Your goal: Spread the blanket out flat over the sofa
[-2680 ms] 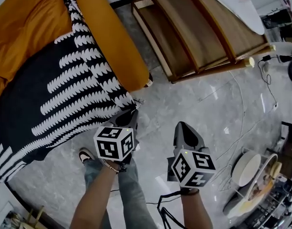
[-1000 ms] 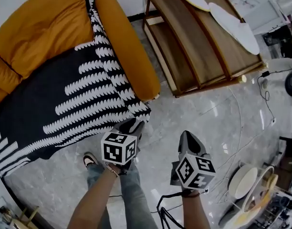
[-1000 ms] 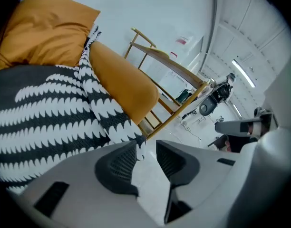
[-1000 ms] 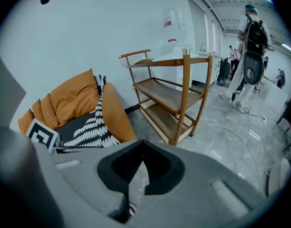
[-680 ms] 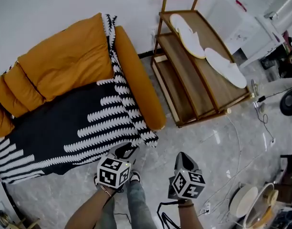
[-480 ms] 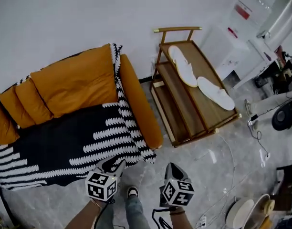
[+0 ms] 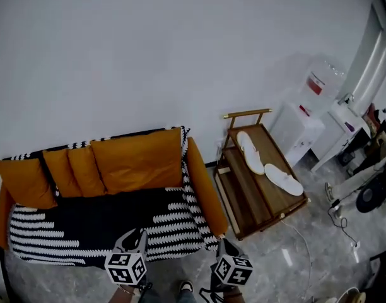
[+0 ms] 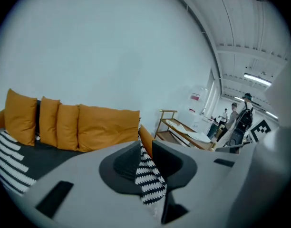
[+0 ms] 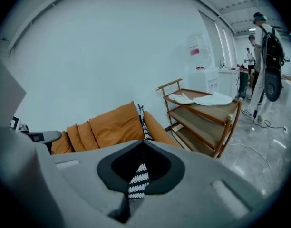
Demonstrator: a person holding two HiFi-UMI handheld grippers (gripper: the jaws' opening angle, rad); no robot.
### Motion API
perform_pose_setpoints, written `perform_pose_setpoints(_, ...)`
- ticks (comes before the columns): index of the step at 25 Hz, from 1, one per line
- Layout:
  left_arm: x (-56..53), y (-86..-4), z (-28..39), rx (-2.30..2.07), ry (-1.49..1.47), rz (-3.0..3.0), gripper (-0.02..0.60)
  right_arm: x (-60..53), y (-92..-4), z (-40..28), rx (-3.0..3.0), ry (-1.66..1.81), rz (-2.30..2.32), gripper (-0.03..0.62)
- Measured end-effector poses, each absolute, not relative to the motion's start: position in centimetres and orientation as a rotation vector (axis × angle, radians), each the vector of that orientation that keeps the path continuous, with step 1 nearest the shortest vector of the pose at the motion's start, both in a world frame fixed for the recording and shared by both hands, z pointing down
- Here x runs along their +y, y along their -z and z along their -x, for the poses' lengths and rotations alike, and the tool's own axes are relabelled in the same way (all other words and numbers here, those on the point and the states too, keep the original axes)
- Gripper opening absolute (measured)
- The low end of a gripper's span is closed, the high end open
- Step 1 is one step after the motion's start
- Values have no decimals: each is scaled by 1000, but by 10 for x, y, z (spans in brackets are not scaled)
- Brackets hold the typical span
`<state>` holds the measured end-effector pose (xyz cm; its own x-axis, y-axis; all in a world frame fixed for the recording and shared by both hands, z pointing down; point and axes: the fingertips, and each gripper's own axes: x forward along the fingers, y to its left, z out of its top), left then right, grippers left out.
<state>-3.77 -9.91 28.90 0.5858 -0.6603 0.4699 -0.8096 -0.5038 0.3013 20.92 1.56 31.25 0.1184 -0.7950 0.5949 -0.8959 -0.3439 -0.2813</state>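
Left tongs (image 7: pixel 136 237) and right tongs (image 7: pixel 223 245) hang side by side just in front of the sofa (image 7: pixel 204 185), both aimed toward its right front corner. The left jaws have just been closing and stand partly apart. The right jaws stand a narrow slit apart. Blanket (image 7: pixel 86 216) pattern shows through each gap, beyond the jaws, and neither pair appears to pinch cloth.

The blanket lies flat over the seat. Its near edge drapes down the front and its right edge runs up beside the arm, behind the cushions (image 7: pixel 139 160).

Judgement: spreading looks complete, and the tongs stand off so nothing drags it.
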Motion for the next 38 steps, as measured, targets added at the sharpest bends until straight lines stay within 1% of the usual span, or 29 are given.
perform_pose_setpoints(2,-103,-271,67,-1255,-365,-2283,63,9,-293,-199,-1749,-1001,-2224,5)
perform_pose_setpoints(6,-109,-243,114,-1369,-276,-2208,49,-7,-257,-184,-1824,-945,-2235,5)
perform_pose_setpoints(13,-114,-185,161,-1465,-164,-2250,18,-46,-209,-154,-1949,-775,-2166,5)
perform_pose_setpoints(20,-131,-159,199,-1590,-143,-2241,8,-77,-176,-129,-2003,-636,-2153,5)
perform_pose_setpoints(27,-135,-158,220,-1624,-130,-2211,8,-88,-168,-112,-2027,-592,-2138,5)
perform_pose_setpoints(38,-135,-166,213,-1612,-163,-2214,8,-83,-168,-120,-2025,-611,-2154,5)
